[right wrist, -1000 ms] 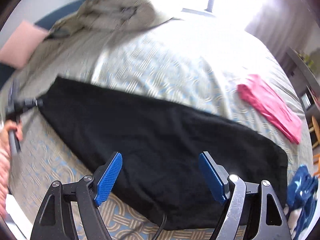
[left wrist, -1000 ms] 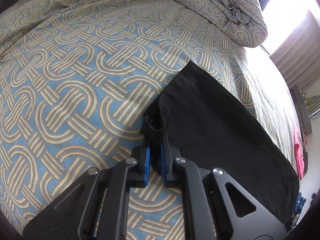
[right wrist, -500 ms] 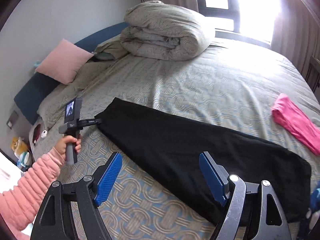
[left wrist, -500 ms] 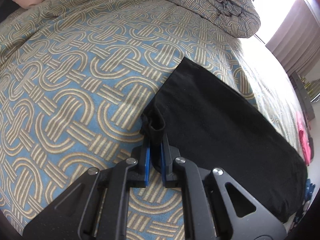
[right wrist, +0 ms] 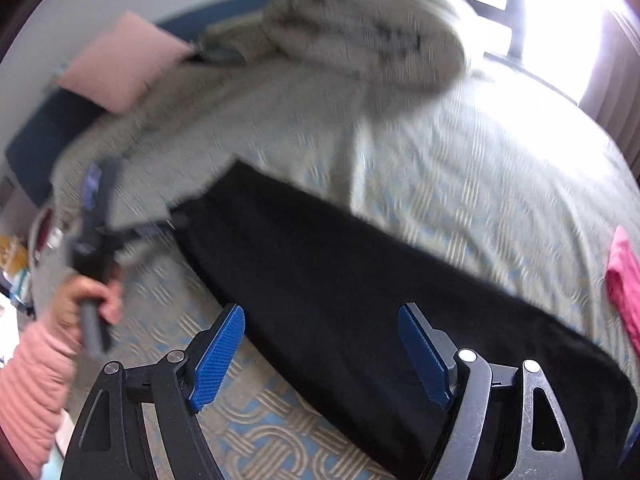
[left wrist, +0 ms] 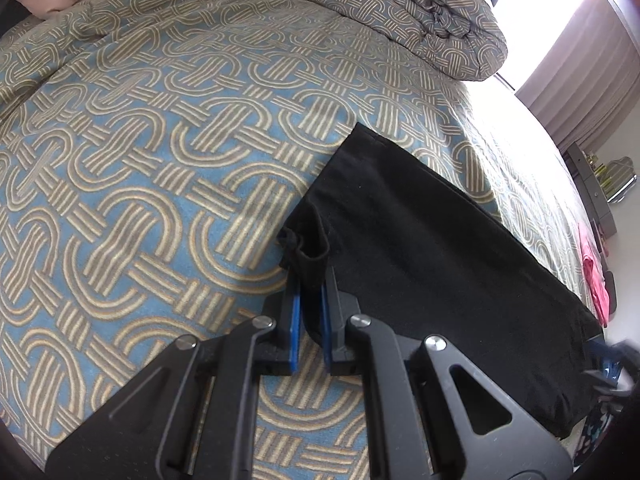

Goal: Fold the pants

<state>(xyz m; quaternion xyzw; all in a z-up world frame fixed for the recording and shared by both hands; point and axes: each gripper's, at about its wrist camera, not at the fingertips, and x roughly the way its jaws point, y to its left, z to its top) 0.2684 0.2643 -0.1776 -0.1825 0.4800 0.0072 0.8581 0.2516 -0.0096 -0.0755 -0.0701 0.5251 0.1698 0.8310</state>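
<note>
The black pants [left wrist: 432,252] lie flat in a long strip across the patterned bedspread [left wrist: 140,168]. My left gripper [left wrist: 310,276] is shut on a bunched corner of the pants at their near left end. In the right wrist view the pants [right wrist: 360,300] stretch from left to lower right. My right gripper [right wrist: 322,320] is open and empty, above the pants' near edge. The left gripper [right wrist: 160,226] shows there too, blurred, at the pants' left end.
A folded duvet [left wrist: 400,12] lies at the head of the bed, with a pink pillow [right wrist: 120,60] to its left. A pink garment [right wrist: 624,280] lies at the right. A bright window [right wrist: 540,12] is behind.
The right wrist view swung up over the bed and back down toward the pants, now blurred. The left gripper keeps its hold on the corner, with little shift.
</note>
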